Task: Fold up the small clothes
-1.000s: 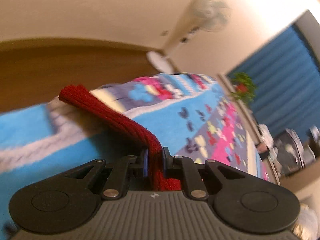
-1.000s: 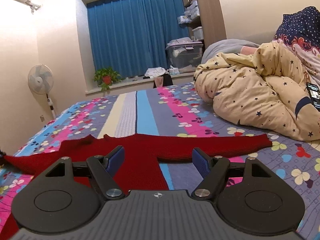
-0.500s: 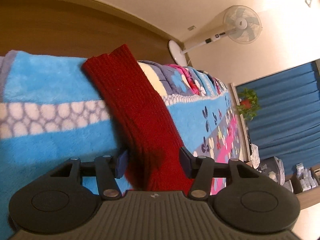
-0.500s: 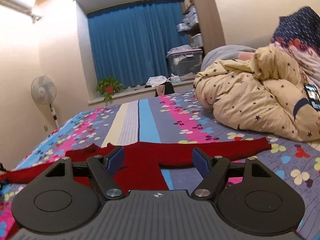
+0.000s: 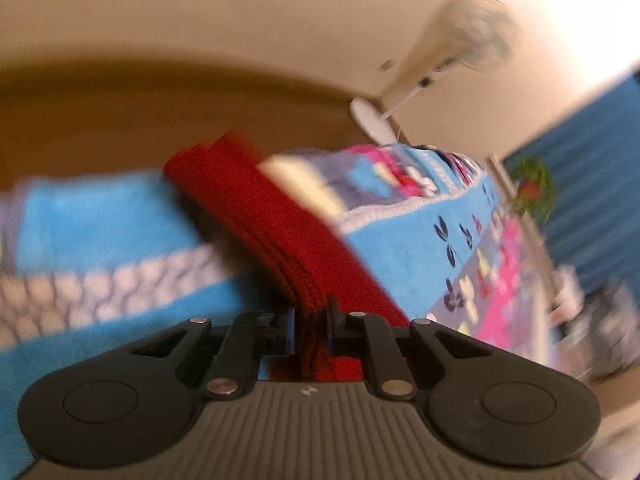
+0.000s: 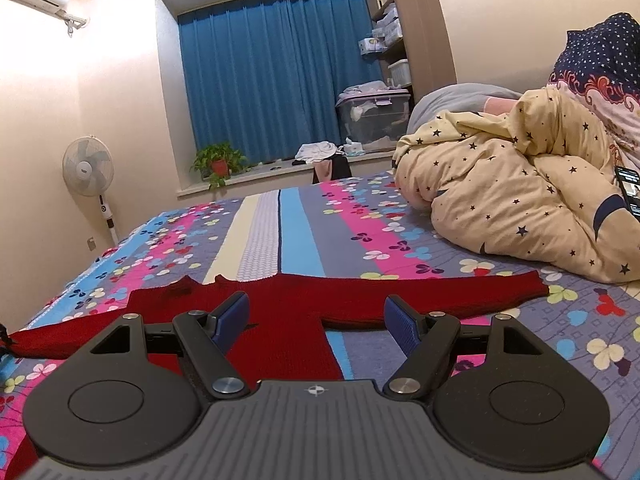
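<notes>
A red knitted sweater (image 6: 288, 320) lies spread on the flowered bedspread (image 6: 304, 232), both sleeves stretched out sideways. My right gripper (image 6: 316, 312) hovers open over the sweater's body, nothing between its blue pads. In the blurred left wrist view, one red sleeve (image 5: 256, 208) runs away from me across the blue part of the cover to its cuff near the bed's edge. My left gripper (image 5: 310, 320) is closing, its jaws nearly together with bunched sleeve knit pinched between them.
A cream star-print duvet (image 6: 512, 200) is heaped on the right of the bed with a phone (image 6: 628, 188) on it. A standing fan (image 6: 88, 166) is by the left wall. A potted plant (image 6: 218, 160) and storage boxes sit by the blue curtain.
Half a second ago the left jaws stood apart around the flat sleeve; now they are pinched on it again and the sleeve is bunched. The right gripper has stayed still.
</notes>
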`<action>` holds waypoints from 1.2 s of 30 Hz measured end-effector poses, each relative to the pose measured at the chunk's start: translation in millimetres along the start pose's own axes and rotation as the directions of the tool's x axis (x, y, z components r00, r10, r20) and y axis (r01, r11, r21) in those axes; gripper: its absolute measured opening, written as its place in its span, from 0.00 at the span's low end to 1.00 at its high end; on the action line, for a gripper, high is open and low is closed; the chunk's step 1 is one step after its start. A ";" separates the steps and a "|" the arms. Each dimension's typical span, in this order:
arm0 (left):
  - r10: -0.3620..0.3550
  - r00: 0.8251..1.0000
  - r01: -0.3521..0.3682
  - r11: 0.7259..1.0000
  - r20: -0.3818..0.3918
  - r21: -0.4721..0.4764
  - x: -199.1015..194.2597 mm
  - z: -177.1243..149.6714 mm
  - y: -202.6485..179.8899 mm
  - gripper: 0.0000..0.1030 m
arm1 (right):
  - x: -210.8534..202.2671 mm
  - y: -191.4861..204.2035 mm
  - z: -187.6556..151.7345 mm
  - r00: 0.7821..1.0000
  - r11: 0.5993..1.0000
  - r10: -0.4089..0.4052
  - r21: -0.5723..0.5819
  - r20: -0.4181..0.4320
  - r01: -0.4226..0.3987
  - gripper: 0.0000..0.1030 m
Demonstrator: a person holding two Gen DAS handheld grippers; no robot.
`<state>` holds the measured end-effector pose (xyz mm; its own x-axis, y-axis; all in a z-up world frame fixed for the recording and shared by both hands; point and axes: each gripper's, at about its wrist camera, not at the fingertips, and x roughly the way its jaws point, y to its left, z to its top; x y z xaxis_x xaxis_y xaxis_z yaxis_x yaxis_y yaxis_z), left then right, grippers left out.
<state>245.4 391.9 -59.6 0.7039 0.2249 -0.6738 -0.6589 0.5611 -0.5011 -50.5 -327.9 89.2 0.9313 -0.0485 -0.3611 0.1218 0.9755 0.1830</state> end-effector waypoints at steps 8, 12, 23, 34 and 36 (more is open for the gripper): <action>-0.419 0.904 0.295 0.754 0.085 0.588 -114.7 -137.2 -198.2 0.18 | 5.8 2.6 -0.8 1.000 1.000 -0.017 -0.013 -0.014 0.017 0.74; -0.522 0.762 0.638 0.502 -0.383 0.585 -126.7 -231.3 -247.7 0.75 | 11.9 9.8 -2.0 0.998 0.998 -0.042 -0.053 -0.048 0.040 0.74; -0.279 0.944 0.328 0.717 -0.178 0.615 -155.9 -133.2 -201.8 0.74 | 37.4 25.6 -7.9 0.987 0.992 -0.093 -0.101 -0.128 0.080 0.40; -0.077 0.983 0.180 0.572 -0.166 0.800 -127.0 -206.5 -160.1 0.77 | 39.8 48.6 -17.8 0.988 0.983 -0.002 -0.182 -0.152 -0.026 0.40; -0.064 0.989 0.145 0.586 -0.133 0.797 -119.8 -203.5 -165.2 0.77 | 42.0 51.8 -18.5 0.986 0.977 -0.010 -0.211 -0.169 -0.026 0.40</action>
<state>216.0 110.2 -6.6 0.7033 0.0803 -0.7063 -0.0723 0.9965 0.0413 -11.5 -275.5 66.6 0.8585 -0.0215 -0.5124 0.0221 0.9997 -0.0051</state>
